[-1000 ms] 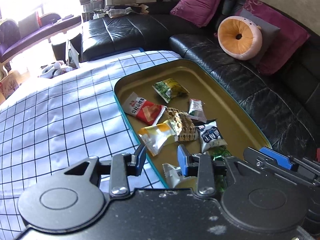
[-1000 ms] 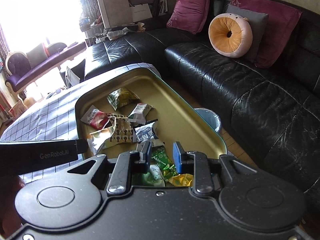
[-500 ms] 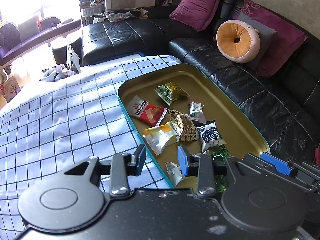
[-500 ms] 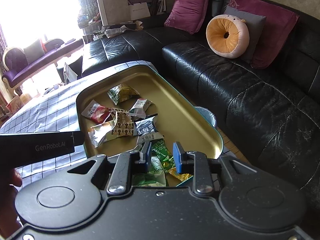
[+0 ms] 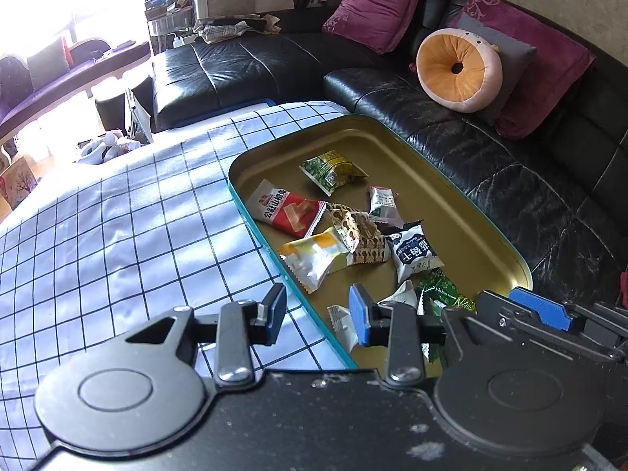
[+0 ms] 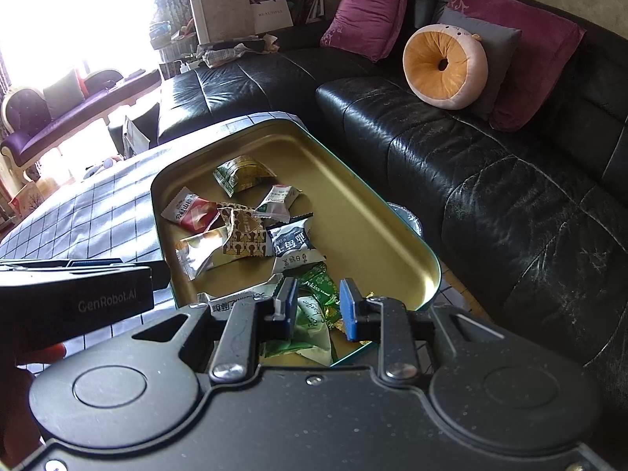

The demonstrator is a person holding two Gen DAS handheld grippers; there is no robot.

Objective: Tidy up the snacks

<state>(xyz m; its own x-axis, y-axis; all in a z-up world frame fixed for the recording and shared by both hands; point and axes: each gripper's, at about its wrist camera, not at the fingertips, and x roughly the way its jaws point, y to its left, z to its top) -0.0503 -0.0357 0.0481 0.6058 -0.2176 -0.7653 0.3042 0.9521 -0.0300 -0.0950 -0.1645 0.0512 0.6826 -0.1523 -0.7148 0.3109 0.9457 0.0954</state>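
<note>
A gold tray with a teal rim [image 5: 451,231] [image 6: 353,227] lies on the checked tablecloth [image 5: 117,235]. It holds several snack packets. Among them are a red one [image 5: 286,212] [image 6: 192,212], a green one [image 5: 331,168] [image 6: 243,172], a yellow-white one [image 5: 314,255] and a dark one [image 5: 416,255] [image 6: 290,247]. Green wrappers [image 6: 314,322] are heaped at the near end. My left gripper [image 5: 317,316] is open and empty above the tray's near left rim. Over the green wrappers my right gripper [image 6: 318,308] hovers open, gripping nothing.
A black leather sofa [image 5: 510,180] with purple cushions and a round orange cushion [image 5: 457,68] wraps around the back and right. A foil-lined bin [image 6: 404,219] stands between the tray and the sofa. A person's hand [image 6: 23,373] holds the left gripper's body [image 6: 78,298].
Both views drift only slightly. The snacks lie where they were, and both pairs of jaws keep the same gap.
</note>
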